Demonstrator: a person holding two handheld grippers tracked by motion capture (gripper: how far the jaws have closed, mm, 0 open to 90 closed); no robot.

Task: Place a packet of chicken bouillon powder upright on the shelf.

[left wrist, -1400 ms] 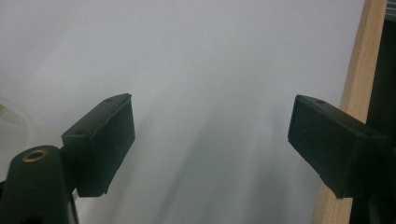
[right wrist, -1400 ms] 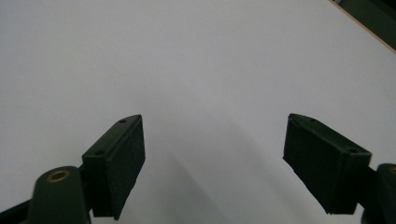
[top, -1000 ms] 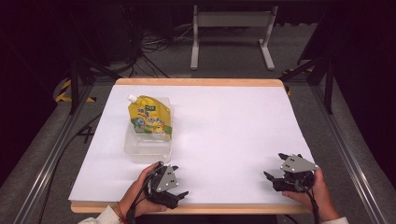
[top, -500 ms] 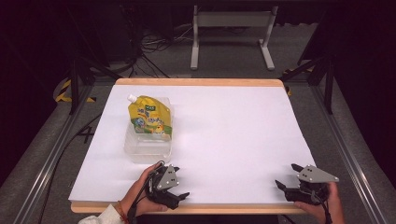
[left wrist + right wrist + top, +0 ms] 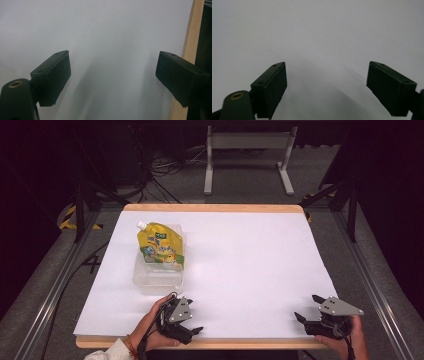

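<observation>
right now both hands are resting at the near edge of the table (image 5: 250,270). the left gripper (image 5: 192,332) is sitting just in front of a clear plastic container (image 5: 157,277), apart from it, its jaws spread wide over bare white surface with nothing between them. the right gripper (image 5: 306,309) is lying near the table's right front corner, well apart from the container, jaws likewise parted and empty. a yellow spouted pouch (image 5: 161,245) is lying on top of the container, its cap pointing to the far left.
</observation>
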